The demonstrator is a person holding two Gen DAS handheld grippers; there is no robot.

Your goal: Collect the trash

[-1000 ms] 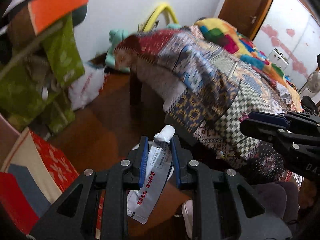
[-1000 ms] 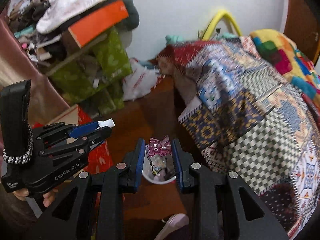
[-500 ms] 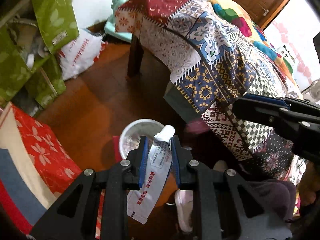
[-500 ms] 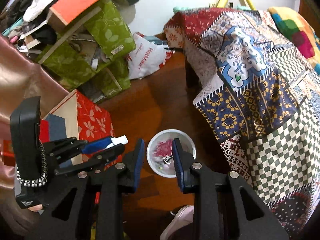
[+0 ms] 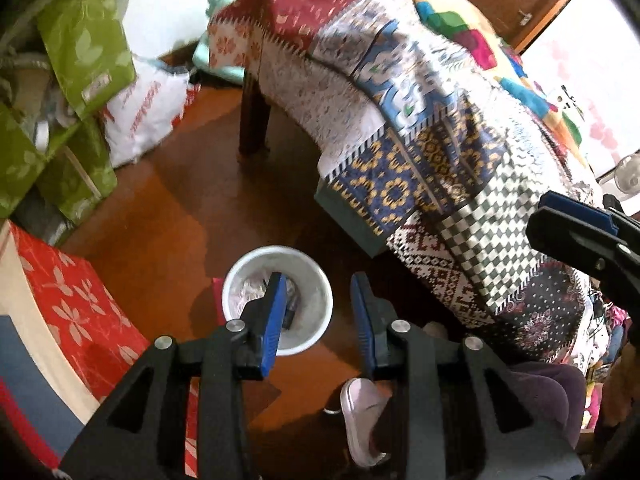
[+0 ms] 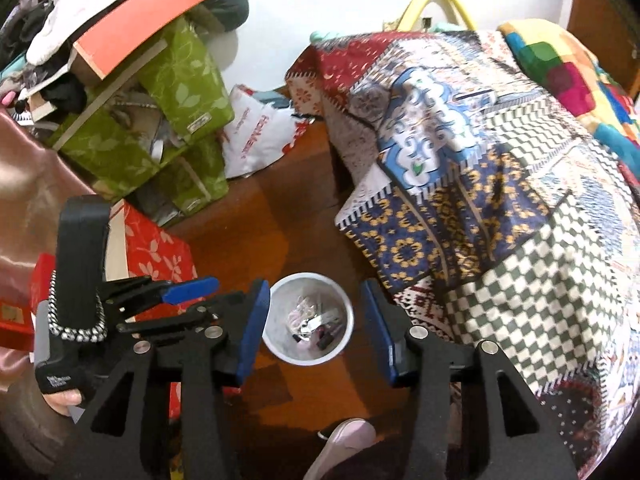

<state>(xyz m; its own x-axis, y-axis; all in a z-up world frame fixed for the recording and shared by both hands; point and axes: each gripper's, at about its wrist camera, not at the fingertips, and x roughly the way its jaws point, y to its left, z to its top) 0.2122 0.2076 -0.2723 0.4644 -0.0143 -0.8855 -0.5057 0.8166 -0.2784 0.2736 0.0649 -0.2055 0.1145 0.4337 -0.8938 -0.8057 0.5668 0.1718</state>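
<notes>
Since prev frames: white tube w/ red print gone from the left gripper (image 5: 318, 312), pink wrapper gone from the right gripper (image 6: 316, 328); both cams now sit lower, closer over the bin.

Bed w/ patchwork quilt (image 6: 480, 168) fills the right side of both views, quilt hanging down nearly to the wooden floor (image 5: 168, 220). Green leaf-print boxes (image 6: 176, 112) stacked at left against the wall, white plastic bag (image 6: 256, 136) beside them, red floral box (image 5: 68, 300) nearer.

White trash bin (image 6: 348, 320) stands on the floor near the quilt's lower edge; mixed trash inside – pinkish and dark bits, can't tell single items.

Left gripper: tilted steeply down, jaws opening, narrow gap, nothing btwn the blue pads; left finger overlaps the bin mouth in its own view. In the right cam it's seen side-on at left, a hand (image 6: 60, 400) around its handle.

Right gripper: also pointing steeply down, bin framed right btwn its fingers, jaws opening, wider gap than the left, empty.

Pale slipper (image 5: 360, 420) on the floor under the left gripper
</notes>
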